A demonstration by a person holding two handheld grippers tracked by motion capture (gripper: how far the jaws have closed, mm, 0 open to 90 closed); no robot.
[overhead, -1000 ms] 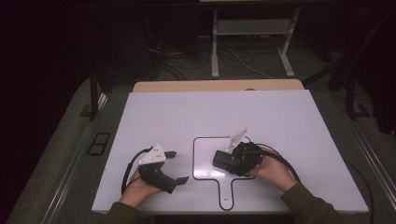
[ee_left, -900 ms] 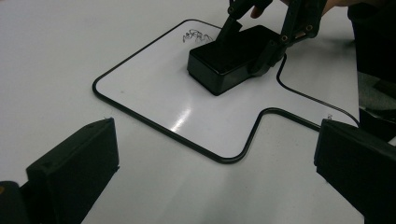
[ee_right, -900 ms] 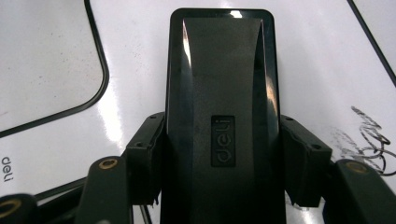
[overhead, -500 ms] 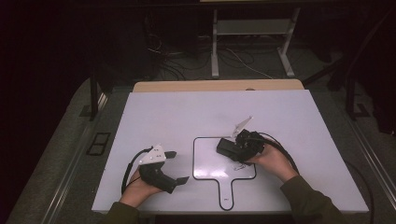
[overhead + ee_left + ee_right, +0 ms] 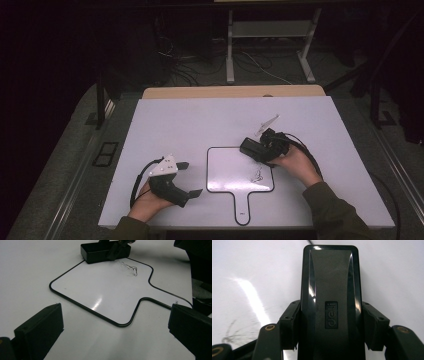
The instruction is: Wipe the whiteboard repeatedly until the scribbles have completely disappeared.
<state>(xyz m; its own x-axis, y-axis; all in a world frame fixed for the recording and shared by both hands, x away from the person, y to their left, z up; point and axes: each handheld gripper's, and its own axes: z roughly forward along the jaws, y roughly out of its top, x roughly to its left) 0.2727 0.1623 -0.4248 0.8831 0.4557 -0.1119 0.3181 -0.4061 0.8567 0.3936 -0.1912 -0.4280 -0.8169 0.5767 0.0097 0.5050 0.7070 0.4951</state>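
Right claw (image 5: 329, 340) is clamped on a black eraser (image 5: 331, 297): rectangular block, rounded corners, glossy plastic rim round a matte grey top panel with an embossed "deli" mark, one black pad pressed to each long side. In the high view the right claw (image 5: 264, 149) sits at about 3 o'clock of bench centre, with the eraser (image 5: 251, 148) lying flat on the top right corner of the whiteboard (image 5: 225, 170). Eraser long axis runs roughly 10-to-4 o'clock there, free end toward 10. Whiteboard is paddle-shaped, glossy white, thin black edging, short handle pointing to 6 o'clock; a thin dark scribble (image 5: 257, 175) sits near its right edge, just below the eraser. Versus a second ago, right hand and eraser have shifted toward 2 o'clock, from mid-board to the corner. Left claw (image 5: 187, 179) rests at about 7 o'clock, jaws wide apart, nothing between them, unmoved. Bench (image 5: 200, 120) is a smooth matte white sheet.
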